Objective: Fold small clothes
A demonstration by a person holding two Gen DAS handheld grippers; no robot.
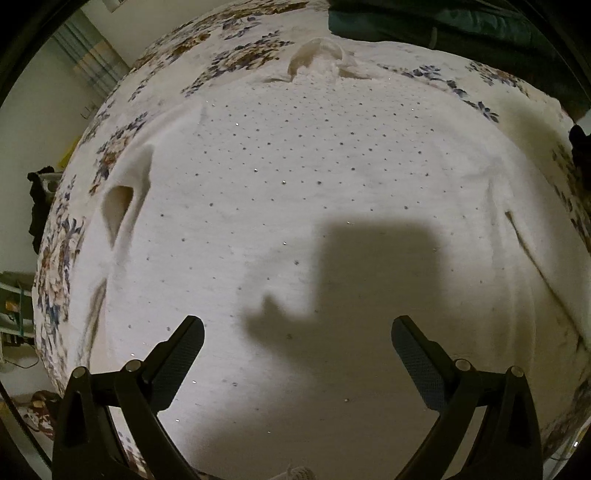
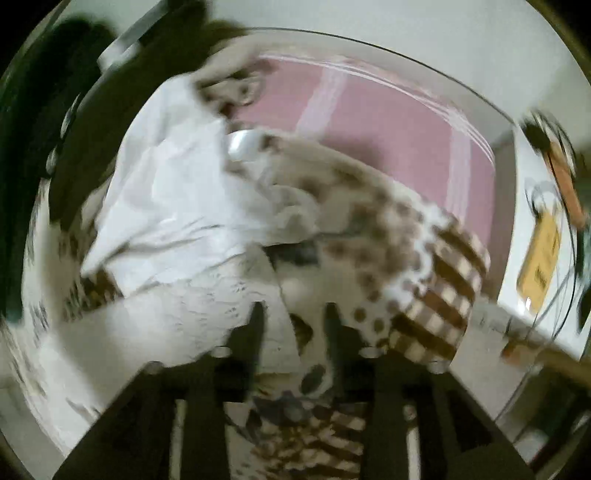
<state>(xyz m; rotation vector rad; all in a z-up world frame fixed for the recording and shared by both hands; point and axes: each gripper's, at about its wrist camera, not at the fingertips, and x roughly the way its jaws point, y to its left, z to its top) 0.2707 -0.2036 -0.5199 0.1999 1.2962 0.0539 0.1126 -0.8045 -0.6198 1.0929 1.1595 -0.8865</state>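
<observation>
A white knitted garment (image 1: 295, 177) with small shiny studs lies spread flat on the floral bedsheet (image 1: 236, 44). Its neck opening (image 1: 317, 55) is at the far end and a sleeve (image 1: 125, 192) lies at the left. My left gripper (image 1: 297, 332) hovers over the garment's near part, open wide and empty. The right wrist view is blurred. My right gripper (image 2: 293, 317) has its fingers close together over a heap of clothes, a white lacy piece (image 2: 207, 306) to the left and a brown dotted and checked cloth (image 2: 406, 266) to the right. Whether it holds cloth is unclear.
A dark green cloth (image 1: 443, 22) lies beyond the garment at the far edge. A pink sheet (image 2: 369, 122) lies behind the heap of clothes. A white cloth (image 2: 166, 177) lies on the heap's left. A white wall with a yellow tag (image 2: 539, 258) is at right.
</observation>
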